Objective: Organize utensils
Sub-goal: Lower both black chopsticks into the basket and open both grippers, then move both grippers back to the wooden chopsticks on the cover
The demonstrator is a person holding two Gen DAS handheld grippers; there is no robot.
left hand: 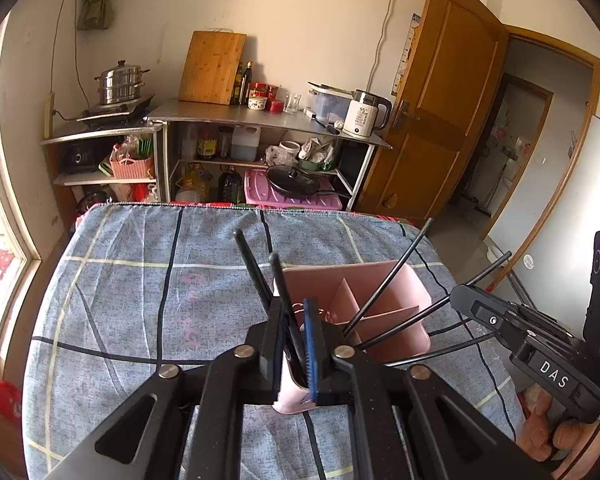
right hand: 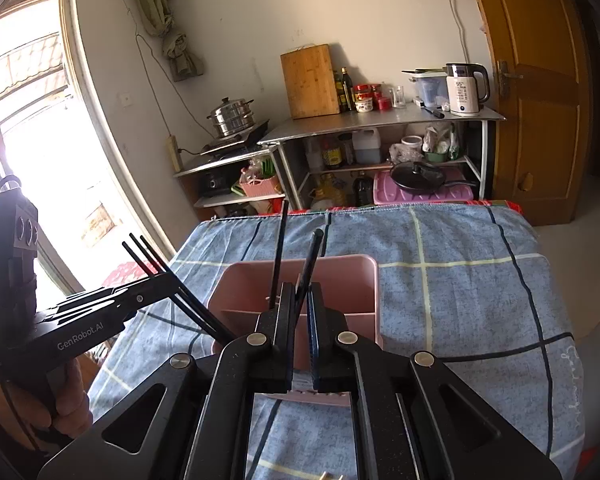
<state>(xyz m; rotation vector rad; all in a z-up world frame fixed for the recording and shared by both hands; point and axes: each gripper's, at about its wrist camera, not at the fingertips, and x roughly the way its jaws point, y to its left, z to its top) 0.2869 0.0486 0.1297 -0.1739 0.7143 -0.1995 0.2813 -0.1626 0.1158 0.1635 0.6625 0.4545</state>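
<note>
Both tools (left hand: 296, 344) (right hand: 300, 336) pinch slim black chopsticks (left hand: 256, 268) over, seemingly, pink plastic holder (left hand: 380, 292).

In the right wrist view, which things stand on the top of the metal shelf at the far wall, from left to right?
Cutting board → dark bottles → red jars → glass → white kettle.

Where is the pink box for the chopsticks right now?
The pink box sits on the blue checked cloth, right in front of both tongs. In the left wrist view it is just right of centre, beside the left tongs holding black chopsticks.
</note>
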